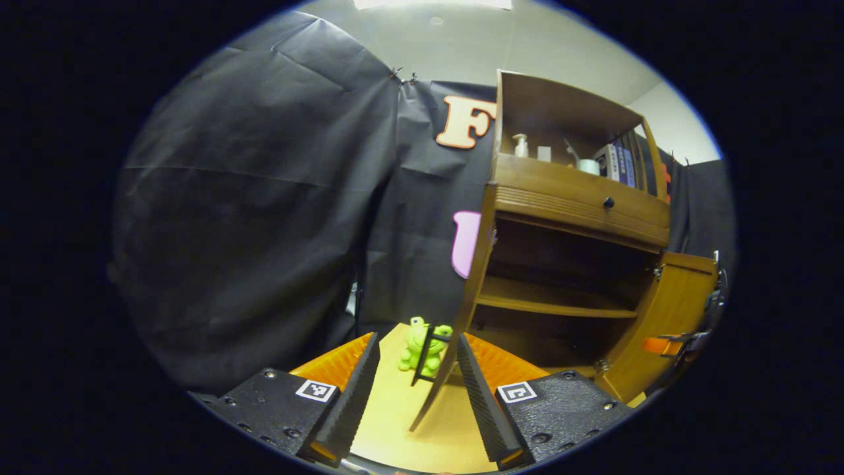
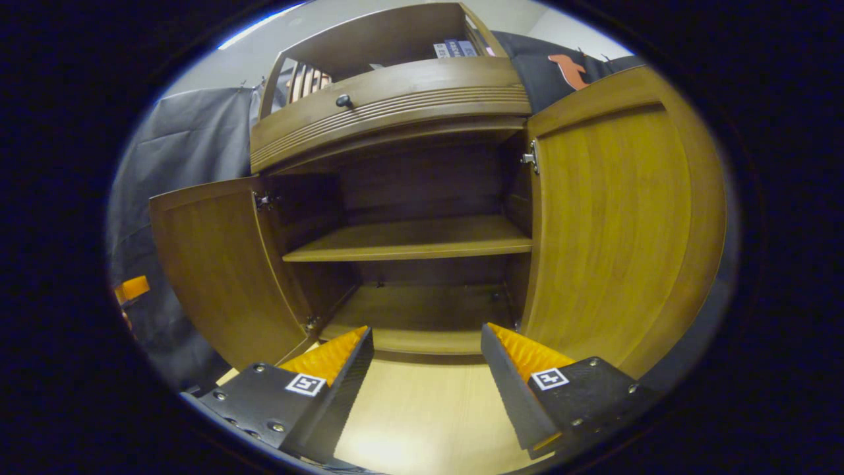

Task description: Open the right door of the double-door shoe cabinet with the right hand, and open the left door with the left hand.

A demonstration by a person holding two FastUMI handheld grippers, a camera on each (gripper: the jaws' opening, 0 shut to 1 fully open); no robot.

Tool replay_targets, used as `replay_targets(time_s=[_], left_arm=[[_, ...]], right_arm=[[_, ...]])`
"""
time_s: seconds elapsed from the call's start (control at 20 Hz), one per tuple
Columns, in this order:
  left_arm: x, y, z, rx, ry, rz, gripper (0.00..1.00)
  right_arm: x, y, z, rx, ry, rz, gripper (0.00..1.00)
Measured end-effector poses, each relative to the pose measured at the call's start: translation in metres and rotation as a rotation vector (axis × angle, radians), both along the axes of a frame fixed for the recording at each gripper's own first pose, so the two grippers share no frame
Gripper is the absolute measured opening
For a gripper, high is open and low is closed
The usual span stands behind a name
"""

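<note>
You'll find no readable text here. The square markers (image 1: 316, 390) on your gripper fingers carry only black-and-white patterns, and the spines of the books (image 1: 618, 165) on the cabinet's (image 1: 580, 204) top shelf are too small to read.

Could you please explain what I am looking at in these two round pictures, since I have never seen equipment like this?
A person holds a two-finger gripper in each hand, and a fisheye camera rides on each. The left gripper view looks along the left gripper, whose fingers are spread with the left door edge-on between them, not pinched. The right gripper view looks past the open, empty right gripper into the shoe cabinet. Both doors stand open, the right door swung wide, and the shelf inside looks bare. A green frog toy sits on the light wooden surface behind the left door.
</note>
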State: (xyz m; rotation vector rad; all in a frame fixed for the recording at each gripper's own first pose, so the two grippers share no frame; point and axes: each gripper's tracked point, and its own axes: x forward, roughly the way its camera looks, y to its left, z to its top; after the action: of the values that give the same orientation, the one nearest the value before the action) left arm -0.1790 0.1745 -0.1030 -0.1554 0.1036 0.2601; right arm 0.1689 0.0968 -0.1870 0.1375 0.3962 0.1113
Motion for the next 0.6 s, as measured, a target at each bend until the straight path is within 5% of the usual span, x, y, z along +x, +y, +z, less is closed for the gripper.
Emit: replay_targets(time_s=[0.45, 0.6], left_arm=[[0.052, -0.118, 0.048, 0.077, -0.081, -0.218, 0.68], [0.073, -0.158, 0.047, 0.097, -0.085, -0.284, 0.8]], right_arm=[[-0.024, -0.03, 0.033, 0.007, -0.064, -0.029, 0.97], [-0.035, -0.037, 0.054, 0.004, -0.111, -0.05, 0.97]])
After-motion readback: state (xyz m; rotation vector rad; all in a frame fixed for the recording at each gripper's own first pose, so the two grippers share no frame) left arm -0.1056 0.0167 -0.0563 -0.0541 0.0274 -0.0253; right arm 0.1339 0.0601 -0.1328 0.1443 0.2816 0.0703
